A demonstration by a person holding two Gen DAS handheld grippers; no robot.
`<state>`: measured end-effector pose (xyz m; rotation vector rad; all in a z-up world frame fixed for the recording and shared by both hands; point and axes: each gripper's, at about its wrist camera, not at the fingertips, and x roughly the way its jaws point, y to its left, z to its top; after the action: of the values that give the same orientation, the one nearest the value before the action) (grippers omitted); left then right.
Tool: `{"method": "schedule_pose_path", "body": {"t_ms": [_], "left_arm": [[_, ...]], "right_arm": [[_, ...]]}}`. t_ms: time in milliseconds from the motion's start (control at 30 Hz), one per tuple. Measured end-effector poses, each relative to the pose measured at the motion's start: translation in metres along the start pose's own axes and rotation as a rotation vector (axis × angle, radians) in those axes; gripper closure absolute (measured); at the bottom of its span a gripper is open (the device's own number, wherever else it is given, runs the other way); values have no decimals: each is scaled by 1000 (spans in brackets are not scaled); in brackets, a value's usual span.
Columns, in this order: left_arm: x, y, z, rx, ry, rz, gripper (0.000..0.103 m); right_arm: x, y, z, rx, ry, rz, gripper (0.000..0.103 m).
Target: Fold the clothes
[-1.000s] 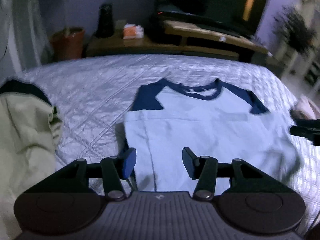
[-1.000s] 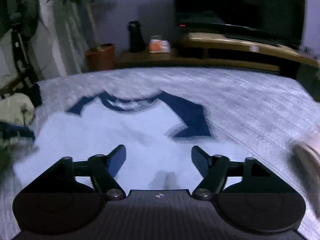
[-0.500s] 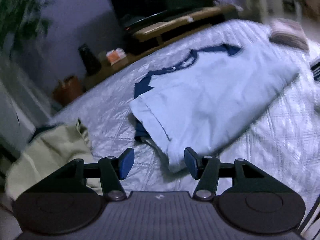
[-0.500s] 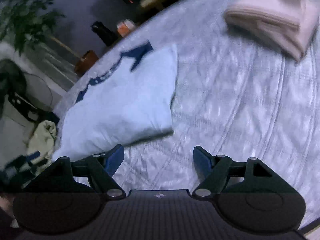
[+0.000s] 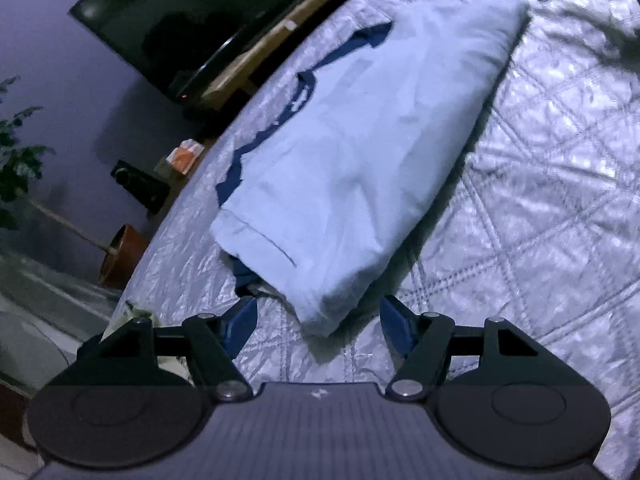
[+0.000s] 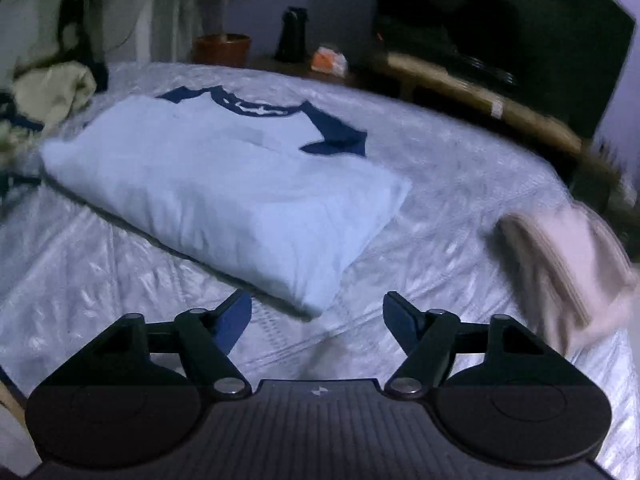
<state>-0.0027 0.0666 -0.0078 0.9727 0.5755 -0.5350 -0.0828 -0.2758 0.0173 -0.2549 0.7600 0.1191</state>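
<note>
Pale blue T-shirt (image 5: pixel 360 152) with navy collar and sleeves, lying flat on the quilted silver bedspread (image 5: pixel 540 208), folded into a long slab with one navy sleeve (image 6: pixel 336 136) spread out at the collar end. Serves as the landmark for everything below.

Left gripper (image 5: pixel 318 322) just short of the shirt's near corner, fingers apart and opening wider, blue pads flanking the tip of that corner without pressing on it. A scrap of navy fabric (image 5: pixel 246 276) peeking from under the shirt's edge beside the left-hand pad.

Right gripper (image 6: pixel 317 316) close to another folded corner of the shirt, fingers spread and closing slightly, nothing pinched between them; only bedspread (image 6: pixel 120 264) under the gap, the corner lying just ahead of the pads.

Beyond the shirt, at the bed's far edge: a low wooden bench (image 6: pixel 480 92) with a dark television (image 6: pixel 500 40) on it, a small orange-and-white pack (image 6: pixel 329 60), a dark cylindrical object (image 6: pixel 294 34) and a terracotta plant pot (image 6: pixel 222 48). To the shirt's sleeve side in the right wrist view, a folded pinkish garment (image 6: pixel 568 264) on the bedspread, blurred. On the opposite side, a crumpled yellowish-green garment (image 6: pixel 54 88) at the bed's edge.
</note>
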Motion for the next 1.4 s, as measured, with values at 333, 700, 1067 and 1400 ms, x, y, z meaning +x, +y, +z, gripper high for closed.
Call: {"method": "schedule_pose_path", "body": {"t_ms": [333, 700, 1067, 1400], "left_arm": [[9, -10, 4, 185, -135, -5, 34], [18, -6, 10, 199, -158, -143, 78], [22, -5, 15, 131, -113, -205, 100], [21, 11, 21, -104, -1, -217, 101]], "right_arm": [[22, 33, 2, -549, -35, -26, 30], [34, 55, -17, -893, -180, -69, 24], [50, 66, -10, -983, -172, 4, 93], [42, 52, 34, -650, -56, 116, 96]]}}
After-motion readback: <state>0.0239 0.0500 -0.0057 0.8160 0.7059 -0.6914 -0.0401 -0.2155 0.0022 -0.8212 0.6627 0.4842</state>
